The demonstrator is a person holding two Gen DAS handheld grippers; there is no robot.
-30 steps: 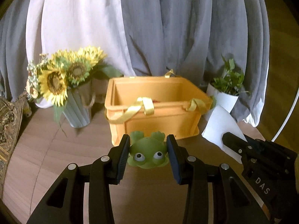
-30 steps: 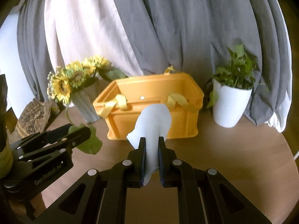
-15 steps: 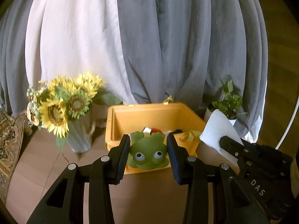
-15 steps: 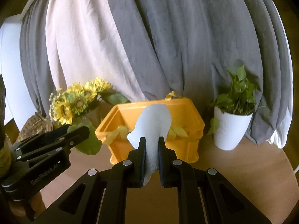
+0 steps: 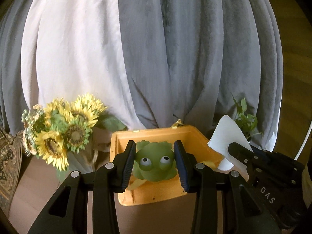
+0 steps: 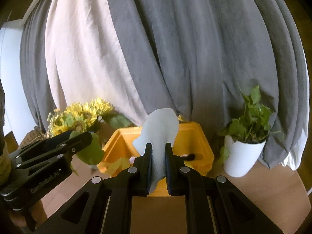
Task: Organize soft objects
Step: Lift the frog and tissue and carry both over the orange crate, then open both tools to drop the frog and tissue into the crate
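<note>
A green toy frog is sitting between the two pads of the left gripper, which is squeezing it from both sides. The frog is hanging in the air in front of the open yellow box, and its big eyes are looking up. The right gripper is pinching a white soft cloth — its jaws are closed tight on the cloth, and the top of the cloth is sticking up above them. From the right wrist view, the cloth is covering the middle of the box, so most of the inside is hidden; only some small things are peeking out, too small to tell. Yellow ribbon handles are drooping over the box's rim. The box is standing on a brown wooden table. Sunflowers in a vase are standing just beside the box on the left, and a green plant in a white pot is standing near it on the right. Behind it all, grey and white curtains are hanging down.
</note>
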